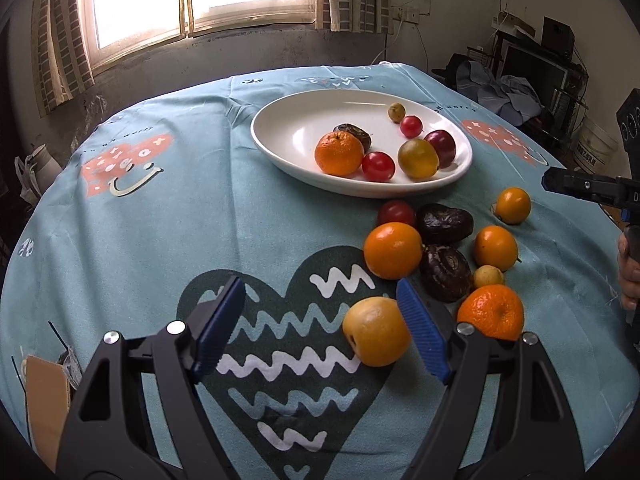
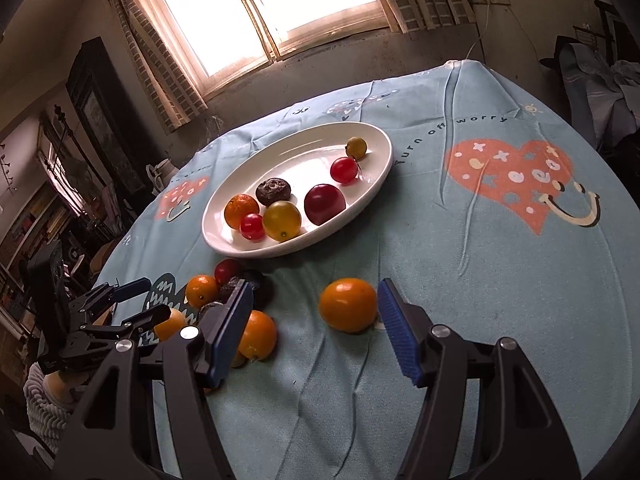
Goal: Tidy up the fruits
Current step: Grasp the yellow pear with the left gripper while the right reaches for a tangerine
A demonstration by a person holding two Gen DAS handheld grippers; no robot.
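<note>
The left wrist view shows the left gripper (image 1: 320, 322) with its jaws set wide apart over the dark heart printed on the blue tablecloth (image 1: 160, 240); a yellow fruit (image 1: 375, 331) lies just inside the right-hand pad (image 1: 422, 330), close to it or perhaps brushing it, and the fisheye curve leaves that unsettled. Nothing is clamped. Only this view lays out the whole loose cluster beside that fruit: a rough-skinned mandarin (image 1: 492, 312), a smooth orange (image 1: 393, 250), two dark wrinkled fruits, a small pale one and a red tomato (image 1: 397, 213), all lying between the gripper and the white oval plate (image 1: 280, 136). The right wrist view shows what the left one barely catches: the right gripper (image 2: 316, 326), fingers apart and gripping nothing, with a single orange fruit (image 2: 348, 305) lying on the cloth between them, nearer the right pad and not pressed. Here the cluster is half hidden behind the left finger (image 2: 230, 332), and the other gripper appears at the left edge with a person's hand and a ribbed sleeve (image 2: 44, 404) below it. Both views show the plate already carrying a mandarin, a dark fruit, two red tomatoes, a yellow fruit, a dark red plum and a small yellowish fruit. A bright window (image 2: 260, 12) with curtains stands beyond the table.
</note>
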